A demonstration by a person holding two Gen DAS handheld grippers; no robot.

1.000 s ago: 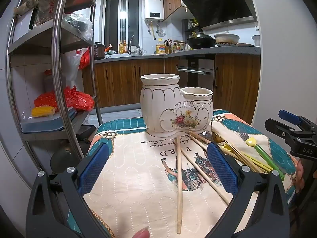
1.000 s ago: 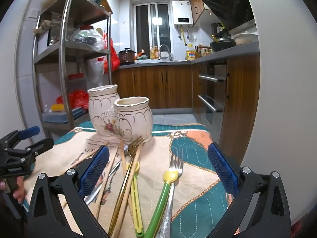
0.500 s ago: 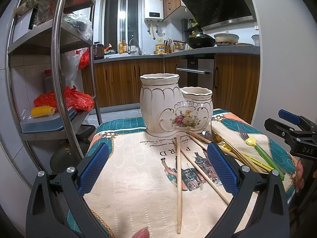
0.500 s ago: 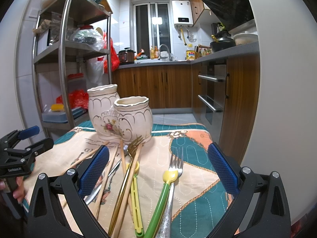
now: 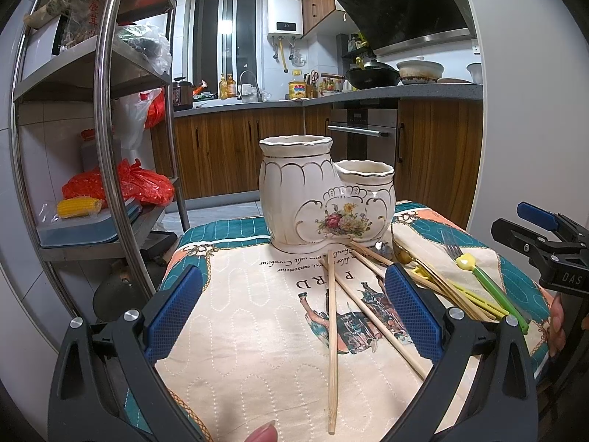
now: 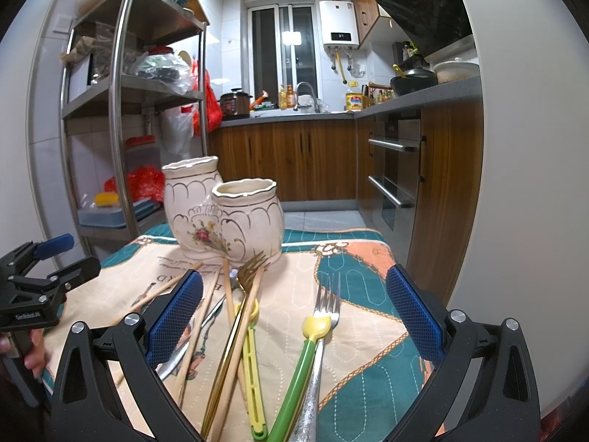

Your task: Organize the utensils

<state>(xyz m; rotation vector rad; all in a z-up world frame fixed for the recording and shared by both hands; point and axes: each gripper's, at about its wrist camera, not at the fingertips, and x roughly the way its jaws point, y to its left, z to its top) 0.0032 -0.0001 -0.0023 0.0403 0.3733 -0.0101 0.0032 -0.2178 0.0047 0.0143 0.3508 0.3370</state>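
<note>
Presently: L tool [image 5: 292, 307] & R tool [image 6: 294, 315] both spread wide, holding nothing. Holder [image 5: 325, 195] at 12 o'clock; chopsticks [image 5: 332, 331], forks [image 6: 325, 305] loose on worktop [image 5: 257, 331].

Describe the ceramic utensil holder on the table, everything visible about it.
The ceramic utensil holder is cream, glossy, with gold trim lines and a painted flower bouquet on its front. It has two joined compartments with wavy rims: a taller one and a shorter one. Both look empty from these angles. It stands upright on the patterned tablecloth, near the far edge. Wooden chopsticks lie with their tips at its base.
</note>
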